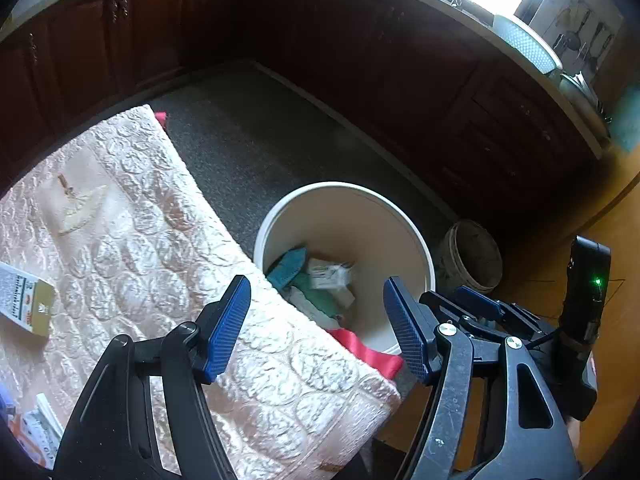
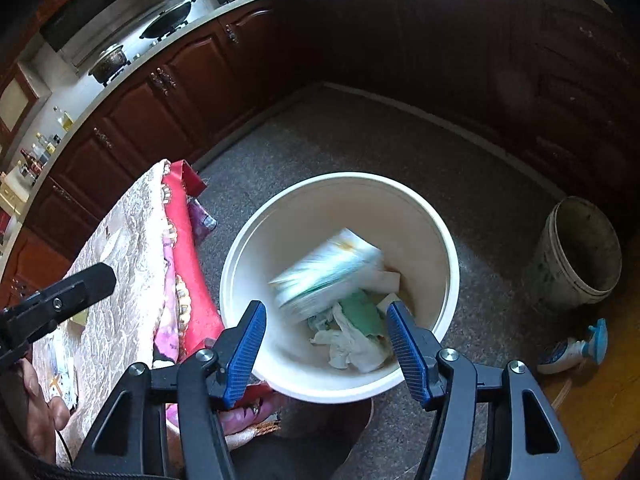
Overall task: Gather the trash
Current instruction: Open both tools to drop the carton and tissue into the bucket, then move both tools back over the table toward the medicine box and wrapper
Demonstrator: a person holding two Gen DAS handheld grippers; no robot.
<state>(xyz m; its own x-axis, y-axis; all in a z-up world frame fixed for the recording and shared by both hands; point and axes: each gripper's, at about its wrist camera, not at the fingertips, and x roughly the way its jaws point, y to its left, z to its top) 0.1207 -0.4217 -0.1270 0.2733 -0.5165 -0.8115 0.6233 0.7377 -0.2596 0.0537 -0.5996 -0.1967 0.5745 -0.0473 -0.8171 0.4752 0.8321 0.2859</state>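
Drop over the bin!
Right gripper [image 2: 326, 346] open, empty; white-green packet [image 2: 328, 276] blurred mid-frame inside the white bin [image 2: 280, 380]. Left gripper [image 1: 316, 324] open too, lower centre: hold clear above the rim.

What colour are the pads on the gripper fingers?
Blue, with a fine ribbed texture, on black arms. The right wrist view shows the pads best.

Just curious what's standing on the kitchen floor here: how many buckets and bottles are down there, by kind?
White bucket holding trash: 1
Dirty grey bucket, apparently empty inside: 1
Spray bottle with a blue trigger, lying on its side: 1
Total: 3
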